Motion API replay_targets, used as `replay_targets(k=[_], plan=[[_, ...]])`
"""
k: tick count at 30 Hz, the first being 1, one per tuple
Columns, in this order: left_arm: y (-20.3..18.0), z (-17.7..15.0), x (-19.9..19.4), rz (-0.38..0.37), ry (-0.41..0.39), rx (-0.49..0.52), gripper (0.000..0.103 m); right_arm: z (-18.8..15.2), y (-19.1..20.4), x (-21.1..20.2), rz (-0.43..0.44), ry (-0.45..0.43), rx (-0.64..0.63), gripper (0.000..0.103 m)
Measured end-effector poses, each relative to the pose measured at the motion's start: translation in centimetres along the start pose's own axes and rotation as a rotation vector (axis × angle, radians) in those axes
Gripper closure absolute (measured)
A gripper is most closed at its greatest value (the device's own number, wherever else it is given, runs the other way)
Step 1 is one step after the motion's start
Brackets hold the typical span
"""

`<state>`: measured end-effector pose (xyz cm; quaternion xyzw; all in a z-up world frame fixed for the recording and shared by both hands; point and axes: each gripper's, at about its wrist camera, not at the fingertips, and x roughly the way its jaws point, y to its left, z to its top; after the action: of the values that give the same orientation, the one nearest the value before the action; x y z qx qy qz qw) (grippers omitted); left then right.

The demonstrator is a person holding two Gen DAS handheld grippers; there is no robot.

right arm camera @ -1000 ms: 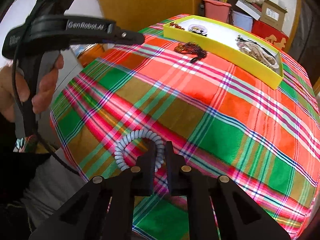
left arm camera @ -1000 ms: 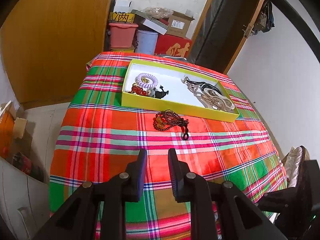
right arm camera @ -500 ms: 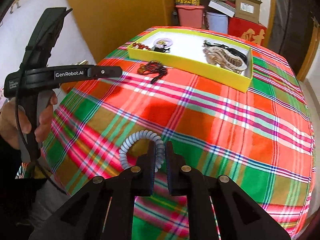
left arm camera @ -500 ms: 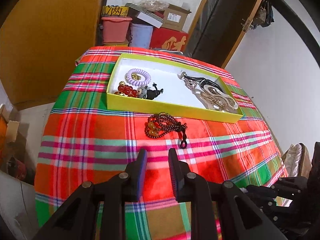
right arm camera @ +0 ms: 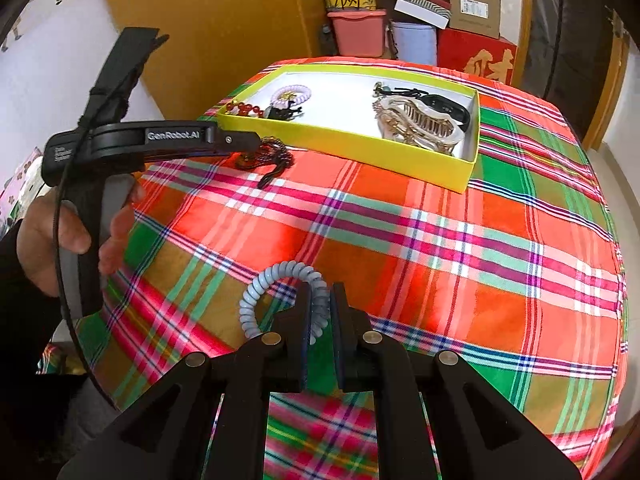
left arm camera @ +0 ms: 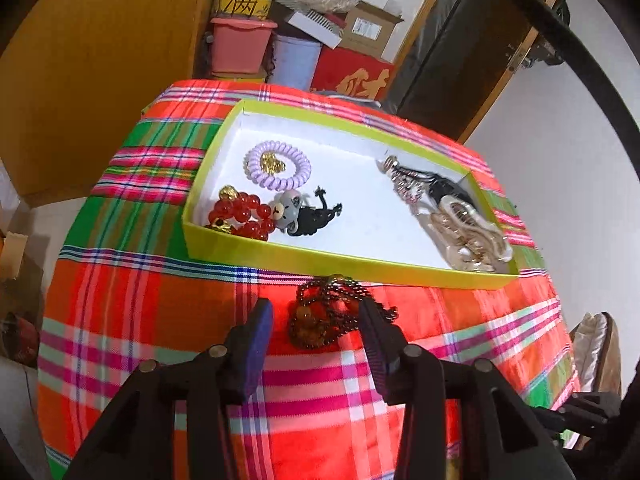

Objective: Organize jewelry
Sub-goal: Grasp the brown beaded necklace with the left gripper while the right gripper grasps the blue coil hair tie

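A dark brown bead bracelet (left arm camera: pixel 324 312) lies on the plaid cloth just in front of the yellow box (left arm camera: pixel 320 258). My left gripper (left arm camera: pixel 316 320) straddles it and its jaws are opening. The left pad stands clear of the beads and the right pad is at their edge. My right gripper (right arm camera: pixel 320 296) is shut on a pale blue spiral hair tie (right arm camera: pixel 256 292), held above the cloth nearer the front. The bracelet (right arm camera: pixel 276 160) and the box (right arm camera: pixel 360 148) also show in the right wrist view.
The box holds a lilac spiral tie (left arm camera: pixel 278 170), red beads (left arm camera: pixel 240 216), a bear charm on a black tie (left arm camera: pixel 296 216) and hair claws (left arm camera: pixel 460 224). A hand (right arm camera: pixel 60 236) holds the left tool. Bins and cartons (left arm camera: pixel 280 48) stand beyond the table.
The left gripper has moved forward and down to the bead bracelet, and its jaws have widened around it. The right gripper, still gripping the blue tie, has swung to face the box.
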<state>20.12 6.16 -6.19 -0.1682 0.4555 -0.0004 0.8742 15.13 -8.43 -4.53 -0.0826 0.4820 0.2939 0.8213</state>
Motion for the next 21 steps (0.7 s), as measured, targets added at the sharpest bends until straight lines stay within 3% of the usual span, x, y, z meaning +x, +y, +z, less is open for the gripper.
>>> replay_targets(k=[7,10,13,21], plan=[[-0.9,-1.0,0.2,0.067,-0.031,0.061,0.062,0.6,-1.0,0.0,-0.012,-0.013,0.023,0.094],[-1.9,-1.7,0.3,0.131,-0.04,0.126,0.08,0.9,-1.3,0.0,-0.015,-0.02,0.03,0.094],[-2.0,-1.9,0.1,0.11,-0.034,0.129,0.091,1.1,-1.5,0.0,-0.017,-0.024,0.037,0.094],[-2.0,-2.1,-1.1,0.062,-0.041,0.114,0.092,1.4,-1.8,-0.6,-0.026,-0.042,0.042,0.094]])
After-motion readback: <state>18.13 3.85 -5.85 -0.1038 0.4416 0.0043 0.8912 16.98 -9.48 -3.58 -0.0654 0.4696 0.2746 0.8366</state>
